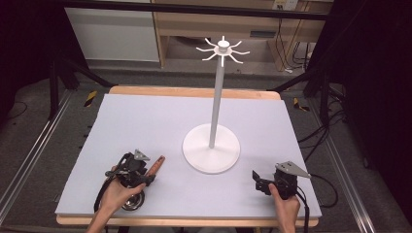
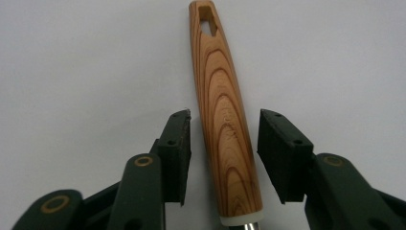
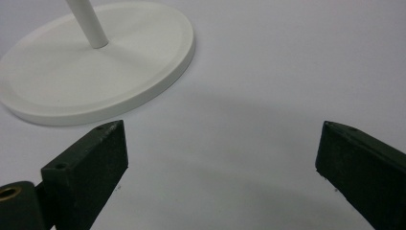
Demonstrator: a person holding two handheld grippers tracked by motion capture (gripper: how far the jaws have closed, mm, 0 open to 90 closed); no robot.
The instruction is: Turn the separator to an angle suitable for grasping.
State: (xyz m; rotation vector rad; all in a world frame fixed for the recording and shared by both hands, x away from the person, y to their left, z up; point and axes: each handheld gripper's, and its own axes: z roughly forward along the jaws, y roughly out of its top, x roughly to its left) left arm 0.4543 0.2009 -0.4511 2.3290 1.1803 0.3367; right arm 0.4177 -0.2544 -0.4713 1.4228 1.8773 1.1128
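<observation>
**Left gripper view: wooden handle lies between the spread jaws**

The left gripper (image 2: pixel 222 158) has its jaws apart, one on each side of the wooden handle (image 2: pixel 222 120), with a gap at both pads. The handle's long axis runs straight away from the gripper, its slotted end farthest. The right gripper (image 3: pixel 220 158), spread wide and holding nothing, rests well apart near the white stand (image 1: pixel 211 153).

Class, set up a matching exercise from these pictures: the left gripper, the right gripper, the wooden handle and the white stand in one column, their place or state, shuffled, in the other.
1. left gripper
2. right gripper
3. wooden handle
4. white stand

A. upright on a round base
B. open, nothing between its jaws
C. lying flat on the mat
D. open, jaws either side of a handle

Pairs: 1-D, 2-B, 3-C, 4-A
</observation>
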